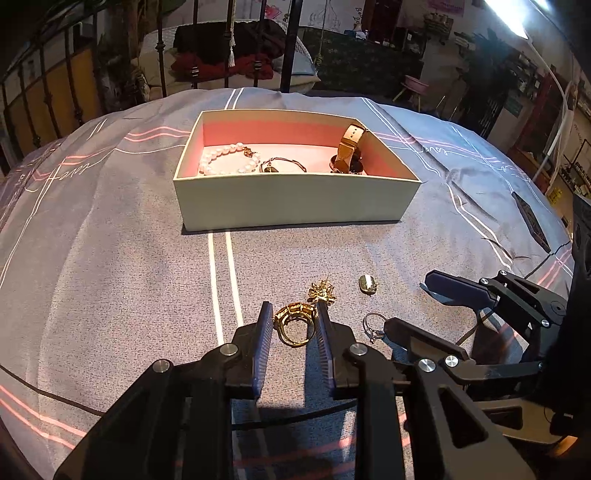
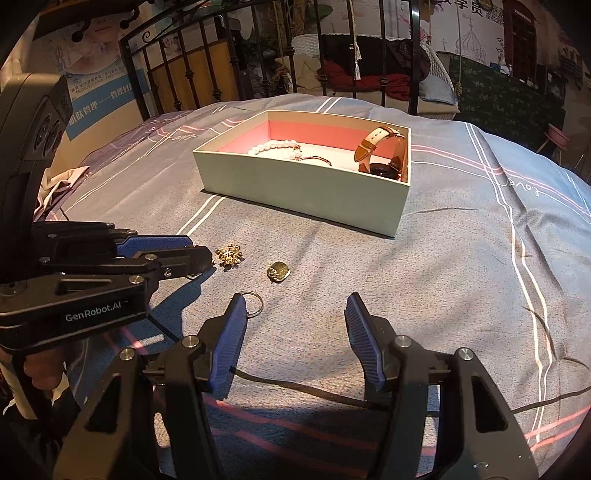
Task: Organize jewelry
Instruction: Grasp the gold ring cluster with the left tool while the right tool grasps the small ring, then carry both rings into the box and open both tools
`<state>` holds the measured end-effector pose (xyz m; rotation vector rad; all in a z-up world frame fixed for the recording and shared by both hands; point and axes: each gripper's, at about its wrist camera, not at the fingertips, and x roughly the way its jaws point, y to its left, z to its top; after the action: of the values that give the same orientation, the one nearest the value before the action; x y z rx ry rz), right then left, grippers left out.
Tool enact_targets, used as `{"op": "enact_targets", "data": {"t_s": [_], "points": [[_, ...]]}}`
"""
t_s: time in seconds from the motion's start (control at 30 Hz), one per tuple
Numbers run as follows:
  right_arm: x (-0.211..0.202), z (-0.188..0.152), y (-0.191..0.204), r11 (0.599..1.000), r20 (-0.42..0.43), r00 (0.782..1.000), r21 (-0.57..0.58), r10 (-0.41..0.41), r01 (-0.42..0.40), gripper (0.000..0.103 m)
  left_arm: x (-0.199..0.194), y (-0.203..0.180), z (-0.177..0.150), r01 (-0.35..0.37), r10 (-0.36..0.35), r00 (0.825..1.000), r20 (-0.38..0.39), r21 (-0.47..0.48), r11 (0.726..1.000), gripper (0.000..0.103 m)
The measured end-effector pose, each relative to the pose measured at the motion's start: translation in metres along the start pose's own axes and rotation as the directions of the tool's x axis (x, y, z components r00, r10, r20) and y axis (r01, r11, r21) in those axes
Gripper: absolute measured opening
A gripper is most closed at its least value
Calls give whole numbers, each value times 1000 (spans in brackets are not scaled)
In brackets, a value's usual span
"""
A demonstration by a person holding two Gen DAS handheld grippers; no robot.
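A gold ring (image 1: 294,325) is clamped between the pads of the left gripper (image 1: 294,314) on the bedspread (image 1: 110,258). The right gripper (image 2: 295,306) is held apart, empty, beside a silver ring (image 2: 255,297).

Both wrist views are dim and warm-tinted, with black vignetting in the corners and strong fisheye bending that curves the bedspread (image 1: 110,229) into a dome. A bright strip light (image 1: 513,14) glares, blown out, at the top right of the left view. Hard shadows fall toward the camera beneath the grippers and along the near side of the box (image 2: 306,192). The centre is sharp; the background room is murky and soft.
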<state>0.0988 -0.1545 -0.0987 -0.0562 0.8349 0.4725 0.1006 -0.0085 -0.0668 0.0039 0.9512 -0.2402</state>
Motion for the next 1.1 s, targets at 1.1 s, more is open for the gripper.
{"op": "enact_targets", "data": {"t_s": [1.1], "points": [[3,3,13,998,0,999,-52,40,-40,17,-10,4,4,12,-12,1000,26,0,1000,23]]}}
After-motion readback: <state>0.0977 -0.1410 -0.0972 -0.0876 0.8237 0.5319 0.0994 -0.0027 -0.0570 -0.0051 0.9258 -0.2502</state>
